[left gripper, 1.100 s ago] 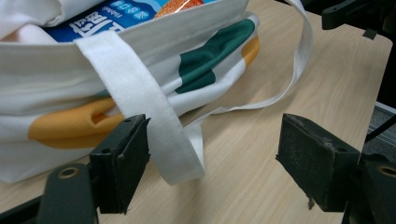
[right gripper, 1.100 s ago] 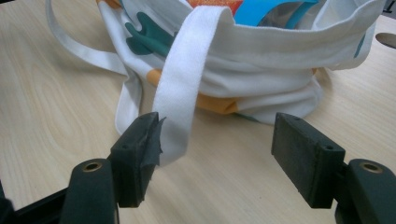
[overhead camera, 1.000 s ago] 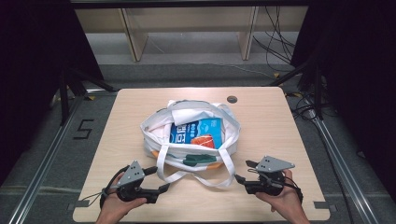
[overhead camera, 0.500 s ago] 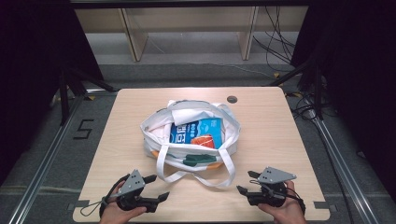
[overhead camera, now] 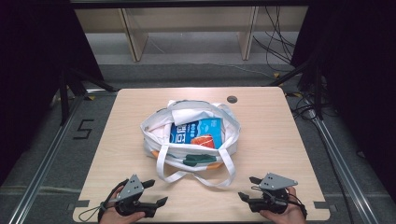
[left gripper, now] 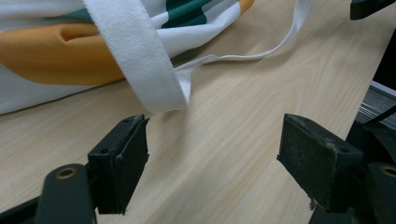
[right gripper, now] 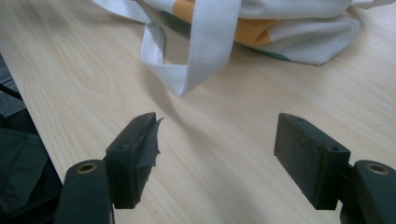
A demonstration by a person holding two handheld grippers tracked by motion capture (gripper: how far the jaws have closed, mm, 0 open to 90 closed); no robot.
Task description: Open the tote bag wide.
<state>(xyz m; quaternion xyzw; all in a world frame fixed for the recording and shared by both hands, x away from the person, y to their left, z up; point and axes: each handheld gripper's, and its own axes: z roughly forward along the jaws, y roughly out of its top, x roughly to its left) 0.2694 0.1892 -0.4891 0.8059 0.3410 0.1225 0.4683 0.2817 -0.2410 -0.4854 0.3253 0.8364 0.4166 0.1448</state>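
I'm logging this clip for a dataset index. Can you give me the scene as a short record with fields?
surface: wooden table
main item: white tote bag, open, lying mid-table
contents: blue snack packet
handles: white straps spread toward the near edge
left gripper: open, empty, short of the straps
right gripper: open, empty, short of the straps

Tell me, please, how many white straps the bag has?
2: one strap loops at the bag's near left, one at its near right; both rest on the table.
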